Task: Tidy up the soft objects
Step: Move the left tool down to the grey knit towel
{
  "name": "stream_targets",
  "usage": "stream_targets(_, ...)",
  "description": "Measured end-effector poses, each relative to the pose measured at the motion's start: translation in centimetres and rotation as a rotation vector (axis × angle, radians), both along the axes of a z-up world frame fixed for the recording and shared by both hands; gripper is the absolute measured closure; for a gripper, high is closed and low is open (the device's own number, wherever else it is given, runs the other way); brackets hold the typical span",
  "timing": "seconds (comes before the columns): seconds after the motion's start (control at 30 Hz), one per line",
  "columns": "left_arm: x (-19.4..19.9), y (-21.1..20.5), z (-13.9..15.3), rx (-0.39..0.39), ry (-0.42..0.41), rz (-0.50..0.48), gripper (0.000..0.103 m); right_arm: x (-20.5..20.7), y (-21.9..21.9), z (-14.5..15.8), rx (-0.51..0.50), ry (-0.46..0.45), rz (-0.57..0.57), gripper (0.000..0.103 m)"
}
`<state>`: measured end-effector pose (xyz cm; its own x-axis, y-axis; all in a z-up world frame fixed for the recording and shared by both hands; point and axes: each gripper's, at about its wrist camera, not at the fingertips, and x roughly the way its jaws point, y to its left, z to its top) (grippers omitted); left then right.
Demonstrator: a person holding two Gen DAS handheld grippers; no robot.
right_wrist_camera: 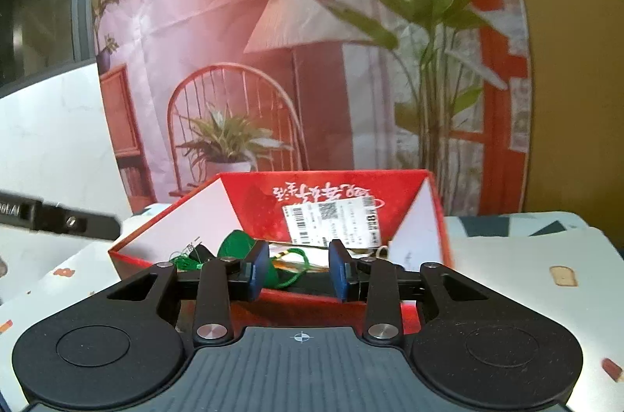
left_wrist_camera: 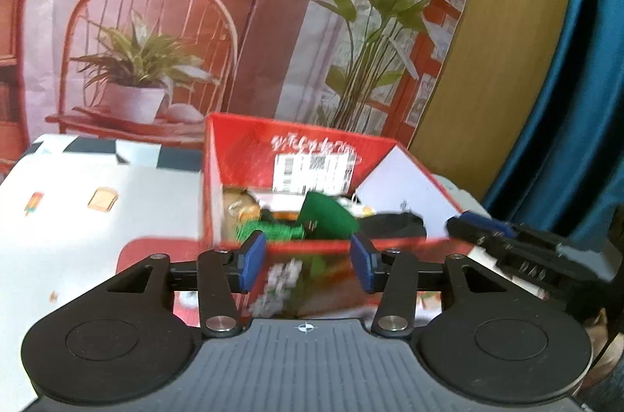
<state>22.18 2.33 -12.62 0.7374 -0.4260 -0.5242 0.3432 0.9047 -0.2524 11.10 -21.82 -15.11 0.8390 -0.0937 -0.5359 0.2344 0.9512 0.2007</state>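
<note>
An open red cardboard box (left_wrist_camera: 249,154) stands on the table, with a white shipping label on its back wall. Inside lie a green soft item (left_wrist_camera: 327,219), a green tassel (left_wrist_camera: 273,230), a black cloth (left_wrist_camera: 394,224) and a tan toy (left_wrist_camera: 238,203). My left gripper (left_wrist_camera: 308,261) is open and empty just in front of the box's near wall. My right gripper (right_wrist_camera: 298,269) is open and empty at the near edge of the same box (right_wrist_camera: 323,185), with the green item (right_wrist_camera: 241,244) behind its left finger. The right gripper also shows in the left wrist view (left_wrist_camera: 507,236), beside the box's right flap.
The table has a white cloth (left_wrist_camera: 97,201) printed with small food pictures. A printed backdrop of a chair, lamp and plants (left_wrist_camera: 156,41) hangs behind the box. A wooden panel and blue curtain (left_wrist_camera: 585,100) stand to the right. The left gripper's arm (right_wrist_camera: 58,217) enters the right wrist view from the left.
</note>
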Motion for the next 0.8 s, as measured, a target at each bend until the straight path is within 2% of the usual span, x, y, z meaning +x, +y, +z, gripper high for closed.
stream_targets(0.17, -2.3, 0.4, -2.4, 0.019, 0.039, 0.028, 0.051, -3.2, 0.3, -0.8, 0.001, 0.014, -0.019, 0.072)
stream_targets(0.33, -3.8, 0.7, -5.1, 0.051, 0.089, 0.081, 0.050, -5.6, 0.5, -2.8, 0.017, 0.074, -0.047, 0.072)
stream_targets(0.5, -5.0, 0.9, -7.3, 0.069, 0.146, 0.094, 0.050, -7.5, 0.8, -4.9, 0.029, 0.152, -0.070, 0.071)
stream_targets(0.8, -6.0, 1.0, -8.9, 0.099, 0.188, 0.130, 0.050, -9.1, 1.3, -7.4, 0.061, 0.235, -0.101, 0.067)
